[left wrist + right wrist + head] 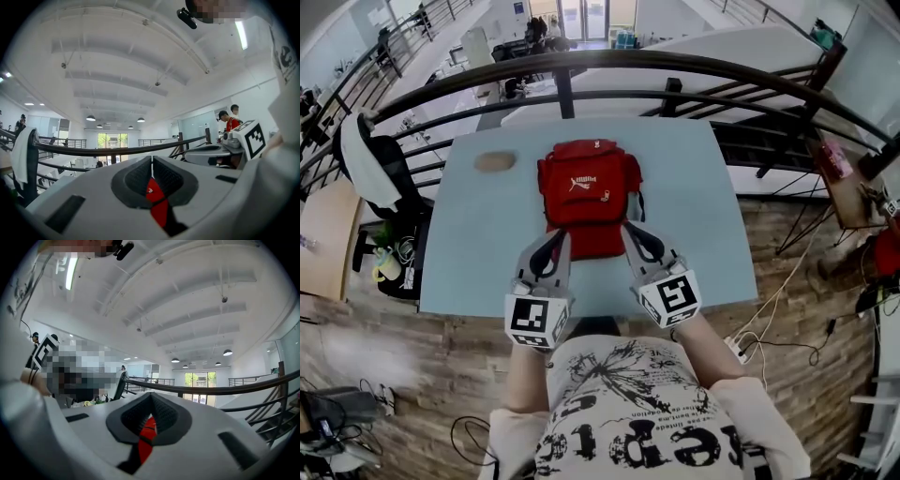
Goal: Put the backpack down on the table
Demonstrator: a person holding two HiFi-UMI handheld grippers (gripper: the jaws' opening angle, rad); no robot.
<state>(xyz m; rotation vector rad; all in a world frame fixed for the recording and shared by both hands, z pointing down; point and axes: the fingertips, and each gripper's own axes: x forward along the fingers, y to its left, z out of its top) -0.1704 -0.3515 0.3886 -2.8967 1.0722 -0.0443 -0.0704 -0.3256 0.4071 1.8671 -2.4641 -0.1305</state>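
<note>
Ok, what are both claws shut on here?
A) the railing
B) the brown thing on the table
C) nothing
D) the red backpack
D: the left claw and right claw sit at the near edge of the backpack, and each gripper view shows its red fabric pinched between closed jaws.

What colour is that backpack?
The fabric backpack is red with a white logo, clearest in the head view.

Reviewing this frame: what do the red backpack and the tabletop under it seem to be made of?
Backpack: looks like woven synthetic fabric with a matte red finish; it sags softly, with stitched pocket seams and a printed white logo. Table: smooth pale blue-grey top, probably laminate or painted board; it is flat and evenly coloured with no visible grain, so the exact material stays open.
</note>
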